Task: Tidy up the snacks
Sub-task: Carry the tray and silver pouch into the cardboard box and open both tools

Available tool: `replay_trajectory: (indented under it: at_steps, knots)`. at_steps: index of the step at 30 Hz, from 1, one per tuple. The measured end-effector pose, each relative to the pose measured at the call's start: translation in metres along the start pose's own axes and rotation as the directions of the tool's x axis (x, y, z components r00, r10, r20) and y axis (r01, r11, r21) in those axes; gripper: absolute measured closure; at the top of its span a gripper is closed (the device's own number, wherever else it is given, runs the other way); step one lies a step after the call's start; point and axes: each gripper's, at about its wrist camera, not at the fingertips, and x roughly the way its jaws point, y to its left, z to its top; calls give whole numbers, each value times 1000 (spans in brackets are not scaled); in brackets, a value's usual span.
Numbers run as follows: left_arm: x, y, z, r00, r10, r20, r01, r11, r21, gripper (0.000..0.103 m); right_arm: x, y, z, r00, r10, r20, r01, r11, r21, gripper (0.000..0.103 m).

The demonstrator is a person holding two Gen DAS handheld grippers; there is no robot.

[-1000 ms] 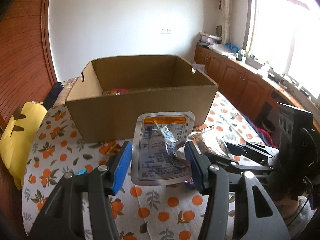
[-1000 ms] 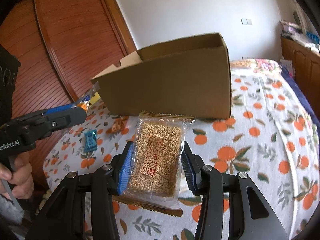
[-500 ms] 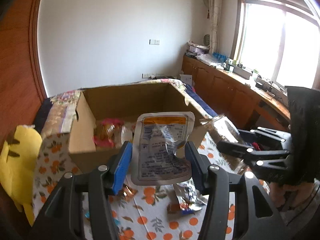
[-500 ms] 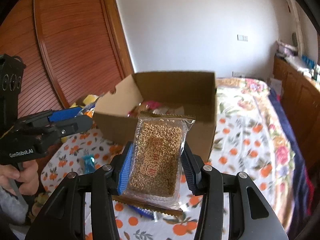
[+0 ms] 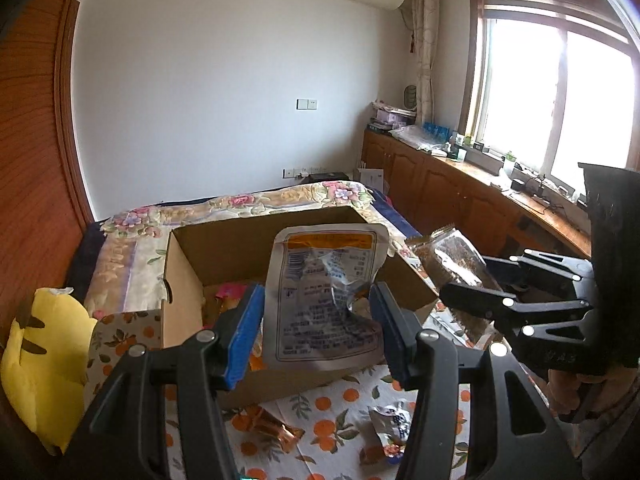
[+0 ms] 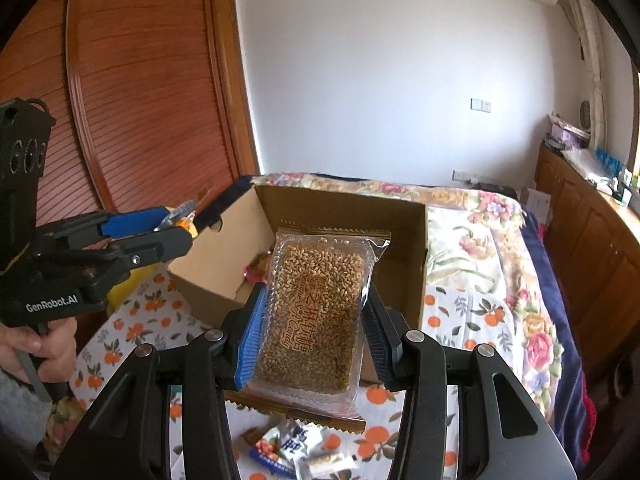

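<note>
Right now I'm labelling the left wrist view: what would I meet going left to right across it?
Yellow pillow → cardboard box → silver pouch → right hand-held gripper holding the sesame candy pack.

The left gripper (image 5: 320,328) points forward and somewhat downward, its two pads clamped on the sides of a silver pouch (image 5: 326,300) held upright between them. The right gripper (image 6: 312,334) is tilted down the same way, jaws pressed against a clear sesame candy pack (image 6: 316,316). A hand (image 6: 38,344) grips the left gripper's handle from below.
</note>
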Motion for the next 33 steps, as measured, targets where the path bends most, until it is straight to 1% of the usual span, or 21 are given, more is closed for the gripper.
replay_trajectory:
  at_steps: [7, 14, 24, 29, 33]
  knots:
    - [17, 11, 2, 1000, -9, -1, 9, 1000, -4, 48, 15, -3, 12, 1000, -18, 7, 19, 1000, -14, 57]
    - [40, 19, 2, 1000, -16, -7, 16, 1000, -2, 48, 39, -6, 17, 1000, -12, 0, 12, 1000, -14, 57]
    - [88, 38, -15, 996, -11, -86, 9, 999, -32, 48, 89, -12, 6, 997, 0, -72, 0, 1000, -7, 57]
    - [94, 37, -19, 996, 10, -89, -13, 1000, -28, 48, 104, -15, -2, 996, 8, -93, -8, 1000, 4, 57]
    - [101, 37, -20, 995, 26, -100, -29, 999, -23, 48, 109, -19, -2, 996, 8, -94, -6, 1000, 15, 57]
